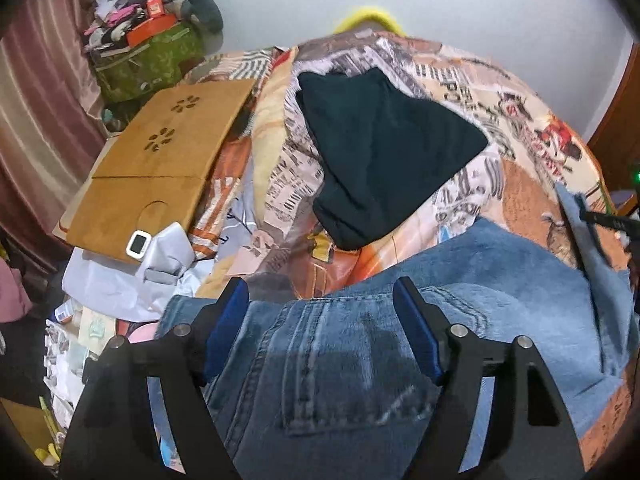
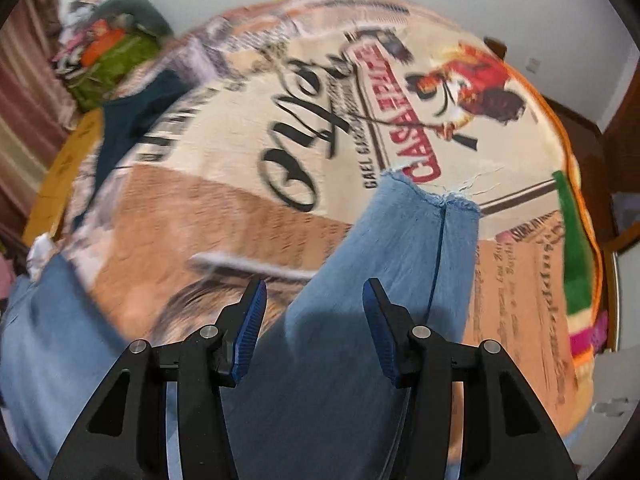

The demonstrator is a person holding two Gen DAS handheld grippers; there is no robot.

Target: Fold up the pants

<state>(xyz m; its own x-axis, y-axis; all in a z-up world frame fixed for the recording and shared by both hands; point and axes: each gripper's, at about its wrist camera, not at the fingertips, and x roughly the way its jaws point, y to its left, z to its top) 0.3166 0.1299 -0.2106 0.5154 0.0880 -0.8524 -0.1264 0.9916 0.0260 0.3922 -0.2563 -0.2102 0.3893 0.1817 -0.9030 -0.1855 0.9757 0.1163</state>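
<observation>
Faded blue denim jeans (image 1: 460, 280) on printed blanket (image 2: 240, 208): heavy, limp, grippy cloth. Pinch waistband and frayed hems; left tool (image 1: 320, 312) and right tool (image 2: 314, 312) spread, empty

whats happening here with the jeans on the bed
A person with a gripper in each hand is folding a pair of blue jeans on a bed covered by a printed blanket. The left gripper hangs open over the waist and back pocket; the right gripper is open above the legs, near the frayed hems. Neither grips the denim. A folded dark garment lies further back.
</observation>
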